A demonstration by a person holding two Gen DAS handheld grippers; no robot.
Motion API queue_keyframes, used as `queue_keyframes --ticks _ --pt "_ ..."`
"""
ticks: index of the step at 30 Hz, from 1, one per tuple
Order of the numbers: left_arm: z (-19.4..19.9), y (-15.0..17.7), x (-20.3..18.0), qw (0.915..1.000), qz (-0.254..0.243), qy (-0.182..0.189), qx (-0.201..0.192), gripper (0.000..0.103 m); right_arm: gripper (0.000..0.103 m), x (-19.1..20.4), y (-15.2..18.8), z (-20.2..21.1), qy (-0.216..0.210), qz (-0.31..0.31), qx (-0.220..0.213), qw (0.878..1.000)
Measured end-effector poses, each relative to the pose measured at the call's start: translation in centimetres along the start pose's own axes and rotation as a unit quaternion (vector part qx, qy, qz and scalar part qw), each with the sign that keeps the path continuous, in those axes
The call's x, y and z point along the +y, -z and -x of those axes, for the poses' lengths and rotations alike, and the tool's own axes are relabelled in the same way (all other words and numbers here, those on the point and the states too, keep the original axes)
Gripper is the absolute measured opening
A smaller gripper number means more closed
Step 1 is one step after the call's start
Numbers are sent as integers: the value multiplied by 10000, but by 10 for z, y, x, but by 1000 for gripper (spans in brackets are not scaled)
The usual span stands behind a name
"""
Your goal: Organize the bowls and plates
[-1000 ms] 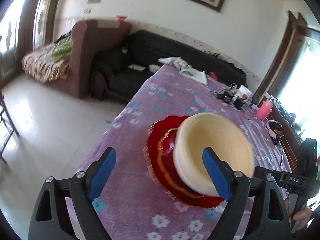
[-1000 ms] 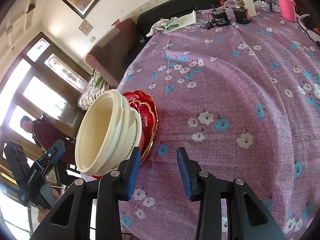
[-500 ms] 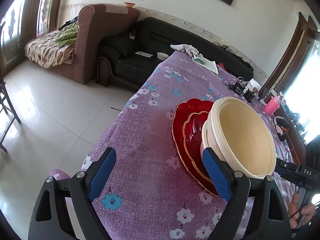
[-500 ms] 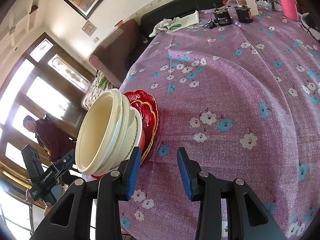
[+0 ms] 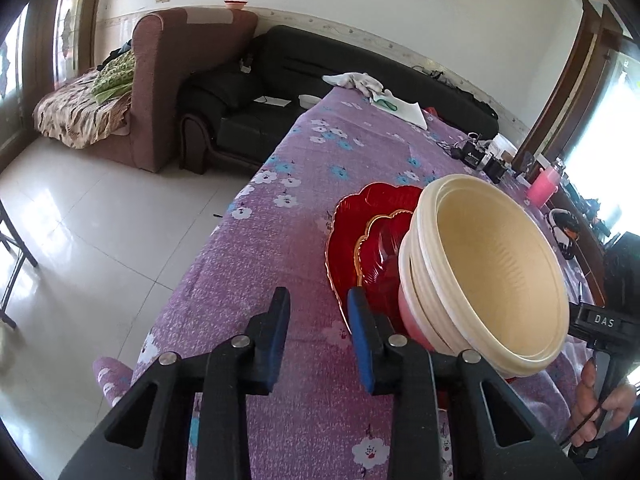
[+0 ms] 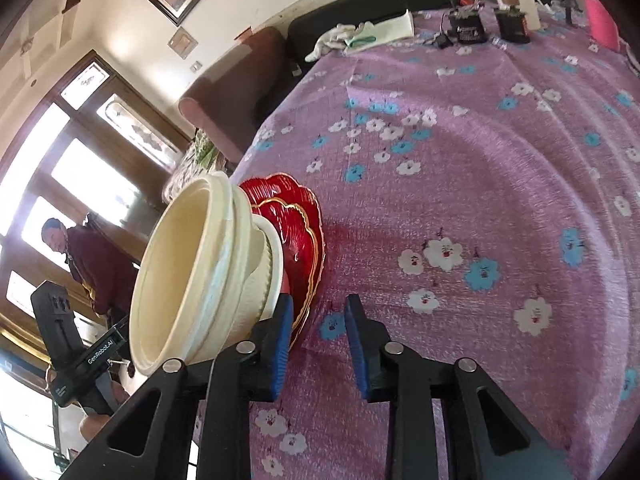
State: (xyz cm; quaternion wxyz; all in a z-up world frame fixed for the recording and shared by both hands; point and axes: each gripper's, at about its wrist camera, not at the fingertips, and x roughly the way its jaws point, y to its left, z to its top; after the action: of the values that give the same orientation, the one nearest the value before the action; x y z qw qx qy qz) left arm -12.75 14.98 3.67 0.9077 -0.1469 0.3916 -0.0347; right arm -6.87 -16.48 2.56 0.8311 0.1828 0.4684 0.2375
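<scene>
The bowls (image 5: 492, 264) are nested, cream, one inside another, and sit on the red plates (image 5: 372, 236), a smaller plate on a larger one; the whole stack stands on the surface (image 5: 280, 240) near its edge, beside the floor (image 5: 80, 216). By the look of it the stacking step is done or nearly so, since nothing else of the kind lies loose within sight; the next move, I judge, calls either for a nudge to centre the bowls on the plates or for drawing both tools clear without brushing the stack.

The left tool (image 5: 318, 328) hangs just beside the stack, its jaws a little apart with nothing between them, one blue finger close to the plate rim; whether it touches I cannot tell. The right tool (image 6: 316, 340) stands on the stack's other side, likewise slightly parted and empty, one finger near the lower bowl (image 6: 264, 268).

The bowls look like matte plastic, round, deep, with stepped ribbed rims and a faintly ridged inside; light and easy to tip, I would guess. The plates are glossy, translucent red, scalloped at the edge with a thin gold line, fluted across the face; probably slippery under the bowls. The surface wears a purple cloth with white and blue flowers, slightly creased; beyond the stack lie a white cloth (image 6: 336, 36), small black devices (image 6: 468, 28) and a pink cup (image 5: 542, 186).
</scene>
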Motion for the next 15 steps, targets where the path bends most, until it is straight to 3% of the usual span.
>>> queue_keyframes --ticks 6,10,15 --pt "-18 -3 -2 9999 -38 17 129 29 13 4 -4 -15 -14 120 74 9999" --pt "-33 -3 -1 9997 17 125 189 28 13 7 -5 -18 89 141 22 9999" --pt "-37 1 -6 9997 -19 203 157 15 13 9 -4 -19 141 150 -48 9998"
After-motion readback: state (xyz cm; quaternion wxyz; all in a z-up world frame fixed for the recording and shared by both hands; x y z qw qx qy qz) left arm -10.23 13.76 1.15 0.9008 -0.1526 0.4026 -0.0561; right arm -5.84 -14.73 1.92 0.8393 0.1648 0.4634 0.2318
